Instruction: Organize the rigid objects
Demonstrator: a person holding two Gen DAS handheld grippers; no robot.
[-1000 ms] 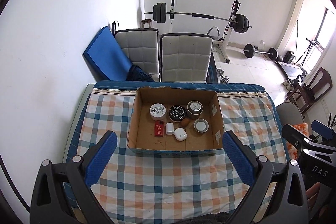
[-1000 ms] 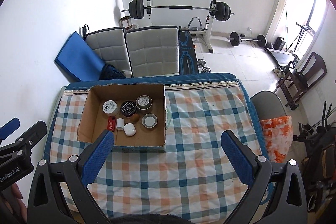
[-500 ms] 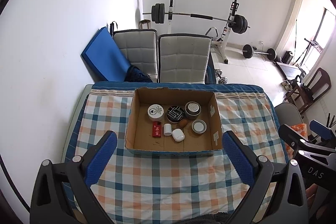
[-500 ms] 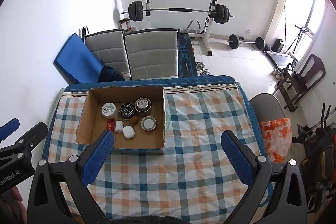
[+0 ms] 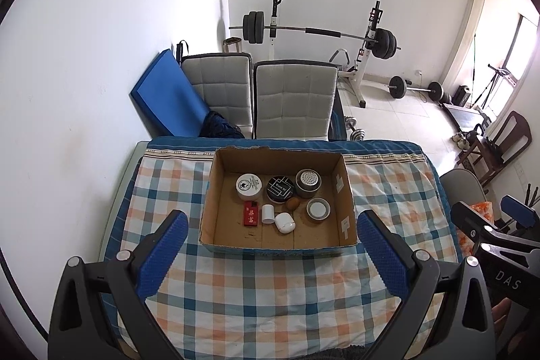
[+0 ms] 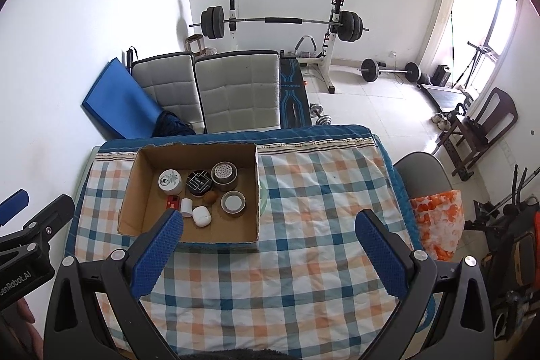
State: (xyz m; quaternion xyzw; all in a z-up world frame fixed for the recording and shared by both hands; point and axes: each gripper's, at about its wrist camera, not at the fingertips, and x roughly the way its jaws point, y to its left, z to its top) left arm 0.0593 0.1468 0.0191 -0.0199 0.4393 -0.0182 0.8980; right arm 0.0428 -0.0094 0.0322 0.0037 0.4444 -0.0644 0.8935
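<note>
1. Hanging above the checkered counter, the left tongs are spread wide, nothing in them.
2. Right tongs are released too, gripping nothing.
3. All the small stuff sits in the cardboard box: white jar, black tin, metal cup, red case, white pod.

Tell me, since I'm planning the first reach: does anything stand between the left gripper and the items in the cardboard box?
Only the cardboard box's near wall. The open left gripper hangs above the checked cloth, so it must clear that wall to reach the red packet and white case.
</note>
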